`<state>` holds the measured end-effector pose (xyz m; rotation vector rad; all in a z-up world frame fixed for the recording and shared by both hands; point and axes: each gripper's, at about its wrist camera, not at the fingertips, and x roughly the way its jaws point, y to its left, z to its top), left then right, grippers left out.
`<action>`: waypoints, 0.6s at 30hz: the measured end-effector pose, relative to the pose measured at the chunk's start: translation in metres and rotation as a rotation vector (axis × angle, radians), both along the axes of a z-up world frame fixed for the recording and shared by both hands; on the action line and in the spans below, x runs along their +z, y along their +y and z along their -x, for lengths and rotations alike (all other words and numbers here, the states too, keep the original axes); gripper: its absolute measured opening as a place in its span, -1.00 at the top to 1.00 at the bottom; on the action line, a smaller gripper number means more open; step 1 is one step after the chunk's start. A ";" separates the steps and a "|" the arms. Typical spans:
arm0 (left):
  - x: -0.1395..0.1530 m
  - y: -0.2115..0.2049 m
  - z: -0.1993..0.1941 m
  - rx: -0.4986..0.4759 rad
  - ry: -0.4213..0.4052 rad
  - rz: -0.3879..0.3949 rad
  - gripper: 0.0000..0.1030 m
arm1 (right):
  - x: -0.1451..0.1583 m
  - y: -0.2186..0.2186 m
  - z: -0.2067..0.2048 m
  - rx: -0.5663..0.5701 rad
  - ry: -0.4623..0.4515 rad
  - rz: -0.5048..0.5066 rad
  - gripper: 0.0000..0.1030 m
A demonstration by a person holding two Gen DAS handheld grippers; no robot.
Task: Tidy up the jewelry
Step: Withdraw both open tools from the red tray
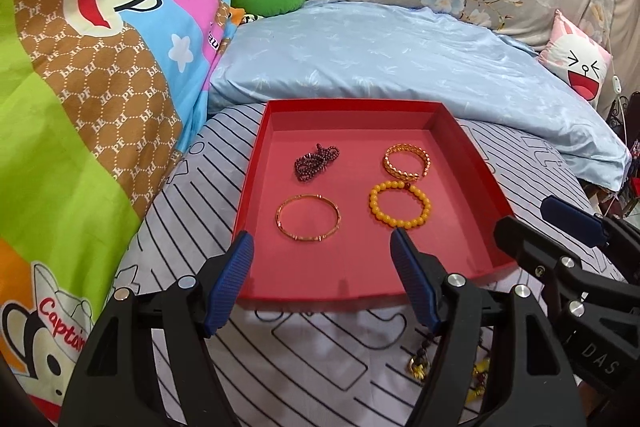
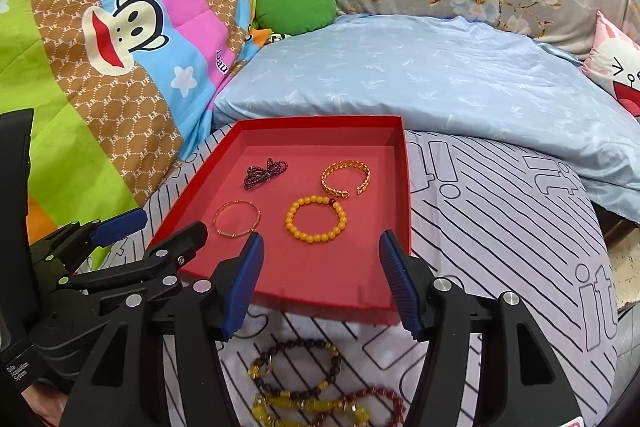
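Both grippers are hovering with jaws apart before the red tray (image 2: 404,187); loose beaded bracelets (image 2: 296,367) are lying directly below the right gripper (image 2: 320,279), nearer than the left gripper (image 1: 322,275).

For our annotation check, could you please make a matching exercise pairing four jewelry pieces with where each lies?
Things:
1. yellow bead bracelet
2. thin gold bangle
3. dark bead string
4. dark and yellow bead bracelet

Places:
A. red tray, far left
B. on the striped bedding, in front of the tray
C. tray, near right
D. tray, near left

Pairs: 1-C, 2-D, 3-A, 4-B
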<state>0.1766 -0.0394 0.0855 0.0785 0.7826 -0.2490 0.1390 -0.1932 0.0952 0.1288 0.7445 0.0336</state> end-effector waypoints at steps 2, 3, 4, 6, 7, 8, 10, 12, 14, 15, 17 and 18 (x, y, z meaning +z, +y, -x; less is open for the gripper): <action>0.001 0.001 0.007 -0.005 0.001 0.004 -0.30 | 0.000 0.000 0.009 -0.004 -0.002 0.007 -0.13; 0.001 0.002 0.012 -0.007 0.003 0.004 -0.30 | 0.000 -0.001 0.013 -0.005 0.000 0.009 -0.13; 0.001 0.003 0.016 -0.010 0.004 0.007 -0.30 | -0.001 -0.001 0.017 -0.006 0.001 0.010 -0.13; 0.000 0.006 0.024 -0.011 0.012 0.018 -0.30 | -0.003 -0.003 0.025 -0.012 0.003 0.015 -0.13; -0.001 0.007 0.027 -0.011 0.017 0.024 -0.30 | -0.005 -0.003 0.030 -0.017 0.004 0.017 -0.13; -0.003 0.009 0.032 -0.011 0.025 0.031 -0.30 | -0.006 -0.004 0.035 -0.020 0.008 0.016 -0.13; -0.005 0.011 0.040 -0.012 0.034 0.038 -0.30 | -0.009 -0.007 0.043 -0.025 0.016 0.010 -0.13; -0.010 0.013 0.050 -0.017 0.041 0.036 -0.30 | -0.013 -0.010 0.052 -0.030 0.025 0.005 -0.13; -0.014 0.014 0.060 -0.016 0.045 0.027 -0.30 | -0.017 -0.012 0.062 -0.036 0.032 0.006 -0.13; -0.018 0.016 0.066 -0.015 0.049 0.022 -0.30 | -0.020 -0.013 0.068 -0.043 0.038 0.005 -0.13; -0.023 0.018 0.074 -0.014 0.060 0.022 -0.30 | -0.025 -0.015 0.076 -0.047 0.048 -0.007 -0.13; -0.026 0.019 0.080 -0.012 0.070 0.024 -0.30 | -0.028 -0.016 0.082 -0.050 0.055 -0.013 -0.13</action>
